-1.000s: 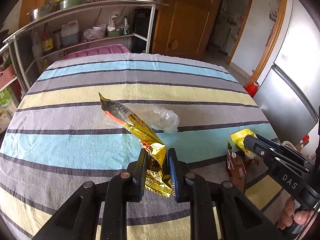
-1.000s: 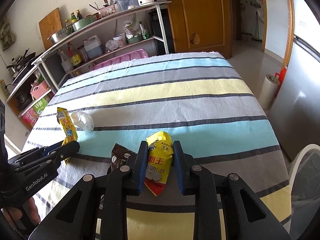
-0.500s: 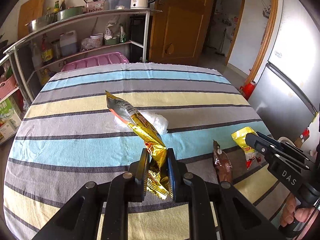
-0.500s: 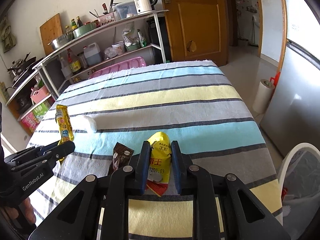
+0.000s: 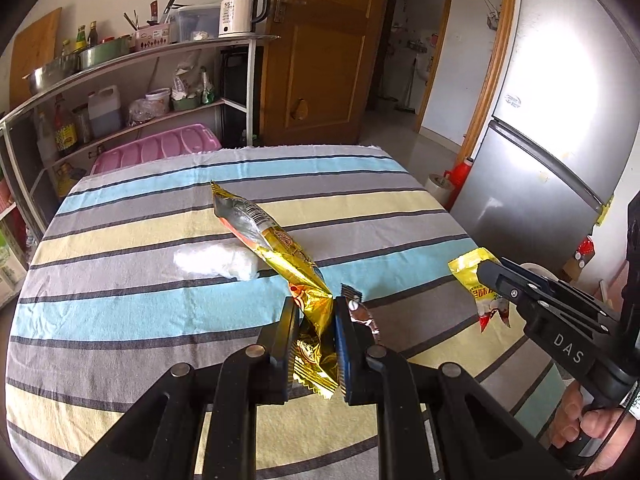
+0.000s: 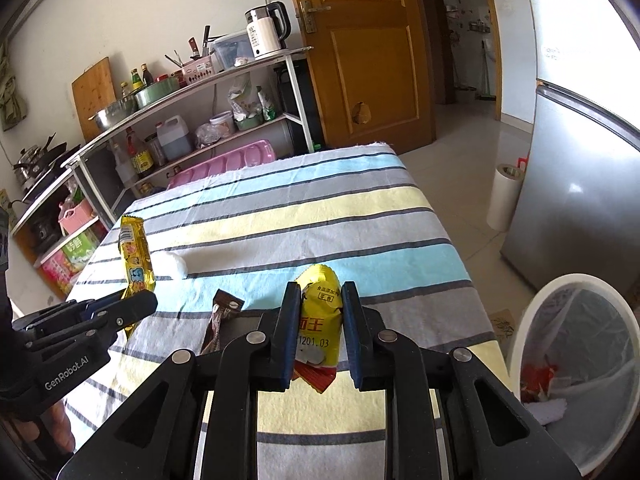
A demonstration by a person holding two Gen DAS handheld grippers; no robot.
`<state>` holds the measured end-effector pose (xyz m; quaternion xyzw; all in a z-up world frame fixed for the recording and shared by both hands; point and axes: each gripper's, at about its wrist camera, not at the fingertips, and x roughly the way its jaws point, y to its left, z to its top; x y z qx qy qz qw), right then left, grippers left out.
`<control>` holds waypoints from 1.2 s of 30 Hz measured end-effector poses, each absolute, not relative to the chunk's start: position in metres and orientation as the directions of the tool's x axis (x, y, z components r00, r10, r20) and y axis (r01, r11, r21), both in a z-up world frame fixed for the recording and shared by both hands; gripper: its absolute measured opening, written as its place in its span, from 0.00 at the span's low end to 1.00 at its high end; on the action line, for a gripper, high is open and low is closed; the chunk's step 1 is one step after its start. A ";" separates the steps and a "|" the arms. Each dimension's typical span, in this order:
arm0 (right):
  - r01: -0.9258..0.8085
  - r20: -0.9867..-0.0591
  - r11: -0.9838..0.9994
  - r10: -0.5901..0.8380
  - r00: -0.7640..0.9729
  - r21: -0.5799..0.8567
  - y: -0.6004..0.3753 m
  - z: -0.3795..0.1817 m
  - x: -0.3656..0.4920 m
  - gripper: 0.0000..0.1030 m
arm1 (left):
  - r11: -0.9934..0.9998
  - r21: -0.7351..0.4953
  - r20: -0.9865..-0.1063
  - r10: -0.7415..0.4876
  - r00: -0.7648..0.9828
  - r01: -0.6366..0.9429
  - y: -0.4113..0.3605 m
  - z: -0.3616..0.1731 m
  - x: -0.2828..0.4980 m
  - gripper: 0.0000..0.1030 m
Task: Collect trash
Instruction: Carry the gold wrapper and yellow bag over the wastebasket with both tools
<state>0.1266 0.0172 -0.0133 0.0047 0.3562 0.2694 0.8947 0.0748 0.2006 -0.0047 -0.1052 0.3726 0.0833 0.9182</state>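
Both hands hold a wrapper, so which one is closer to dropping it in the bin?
Likely the right gripper: its yellow packet is near the bin. The left gripper sits farther off.

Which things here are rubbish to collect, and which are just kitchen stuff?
Rubbish job:
gold wrapper
yellow packet
brown sachet
white wad
bin

Just lying about:
kettle
pink tray
fridge
paper roll

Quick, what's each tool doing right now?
Left tool: closed on the gold wrapper.
Right tool: closed on the yellow packet.
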 end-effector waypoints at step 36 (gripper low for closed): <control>-0.049 -0.610 0.978 0.165 0.775 0.203 -0.228 0.000 0.104 0.21 | 0.961 -0.102 -0.710 -0.253 0.657 0.259 -0.050 -0.007 0.155 0.17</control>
